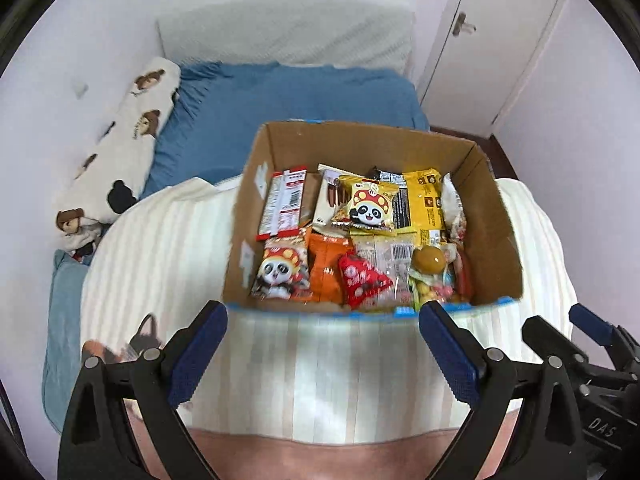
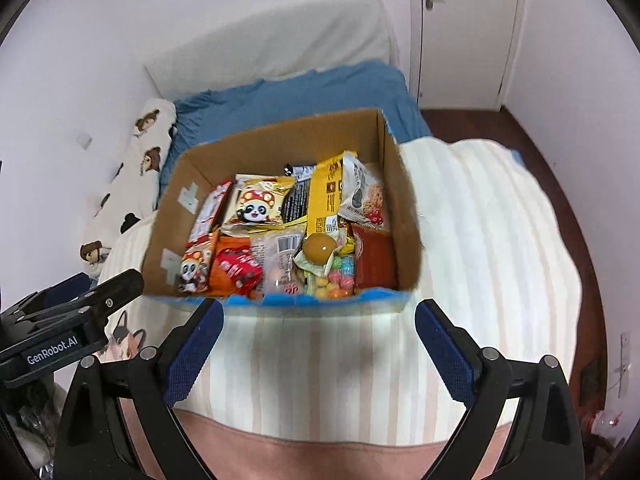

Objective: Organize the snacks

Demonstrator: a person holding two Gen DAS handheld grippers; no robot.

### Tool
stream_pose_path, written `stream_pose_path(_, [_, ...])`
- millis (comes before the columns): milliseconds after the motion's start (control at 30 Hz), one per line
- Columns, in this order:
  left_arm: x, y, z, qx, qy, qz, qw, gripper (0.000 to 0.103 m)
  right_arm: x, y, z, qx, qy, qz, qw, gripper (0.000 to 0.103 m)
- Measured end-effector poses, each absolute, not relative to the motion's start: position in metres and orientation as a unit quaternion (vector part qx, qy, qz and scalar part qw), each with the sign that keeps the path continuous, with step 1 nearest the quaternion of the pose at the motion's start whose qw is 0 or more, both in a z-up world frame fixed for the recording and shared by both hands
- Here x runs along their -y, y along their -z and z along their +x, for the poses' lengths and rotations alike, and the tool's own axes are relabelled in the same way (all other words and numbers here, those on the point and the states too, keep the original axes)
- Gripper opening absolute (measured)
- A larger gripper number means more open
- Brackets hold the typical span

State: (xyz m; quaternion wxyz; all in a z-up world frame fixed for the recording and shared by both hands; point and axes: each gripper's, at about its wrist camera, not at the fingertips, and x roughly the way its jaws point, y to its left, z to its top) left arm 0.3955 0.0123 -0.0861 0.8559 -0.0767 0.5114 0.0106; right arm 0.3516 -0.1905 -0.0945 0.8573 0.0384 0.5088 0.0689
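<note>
Cardboard box [image 1: 492,216] of snacks on a striped blanket [image 1: 168,256] on the bed, both tongs hovering just short of it.

The left tongs [image 1: 322,320] and right tongs [image 2: 319,318] are both spread wide apart and hold nothing, their blue pads just short of the box's near, blue-taped edge. The box is packed: a yellow panda packet [image 1: 370,206] lies on top toward the back, a second panda packet [image 1: 280,272] sits in the near left corner, and a red-and-white wrapper [image 1: 282,202] leans along the left wall. A red pouch [image 1: 362,278] lies near the front, beside a round amber candy [image 1: 428,260] atop mixed sweets. A yellow bag [image 1: 426,204] is at the back right. Behind the box are a blue bedsheet [image 1: 288,96] and a bear-print pillow [image 1: 120,136].
</note>
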Motion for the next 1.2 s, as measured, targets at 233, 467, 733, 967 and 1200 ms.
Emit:
stream_pose_path(233, [-0.006, 0.055, 0.317, -0.468, -0.013, -0.06, 0.882, 0.098, 0.199, 0.053, 0.277, -0.464, -0.077, 0.035, 0.882, 0.101])
stream_pose_path(467, [0.002, 0.024, 0.26, -0.423, -0.023, -0.045, 0.905, 0.103, 0.213, 0.02, 0.211, -0.428, -0.074, 0.041, 0.9, 0.101])
stream_pose_path(733, [0.005, -0.009, 0.207, -0.384, -0.033, -0.038, 0.922, 0.103, 0.224, -0.018, 0.149, -0.392, -0.069, 0.025, 0.917, 0.102])
stream_pose_path(967, [0.009, -0.023, 0.186, -0.364, -0.041, -0.041, 0.93, 0.103, 0.226, -0.04, 0.124, -0.375, -0.073, 0.013, 0.924, 0.102])
stream_pose_path(1200, [0.011, -0.016, 0.198, -0.367, -0.05, -0.045, 0.928, 0.103, 0.223, -0.038, 0.133, -0.364, -0.061, 0.003, 0.929, 0.102])
